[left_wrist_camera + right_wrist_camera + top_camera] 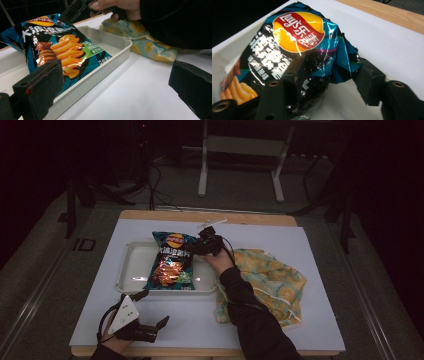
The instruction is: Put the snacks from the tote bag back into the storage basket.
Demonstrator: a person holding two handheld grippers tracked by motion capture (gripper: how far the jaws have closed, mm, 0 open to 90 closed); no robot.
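- The right gripper (201, 246) sits at the upper right corner of the chip bag (171, 261), held by the person's right hand (218, 261).
- In the right gripper view its jaws stand apart, with the bag's crumpled corner (337, 62) between them; the left jaw lies against the foil, the right jaw is just beside it, and I cannot tell if it touches.
- The bag lies face up in the white tray (131, 270), its top edge leaning over the far rim.
- The tray rests on a white sheet (300, 245) that covers the wooden table (210, 215).
- Just right of the tray, under the right forearm, lies a yellow-and-teal cloth (272, 282).
- The left gripper (159, 327) rests near the sheet's front edge, well apart from the bag, jaws wide and holding nothing; its view looks across the sheet at the tray (117, 50) and bag (57, 47).
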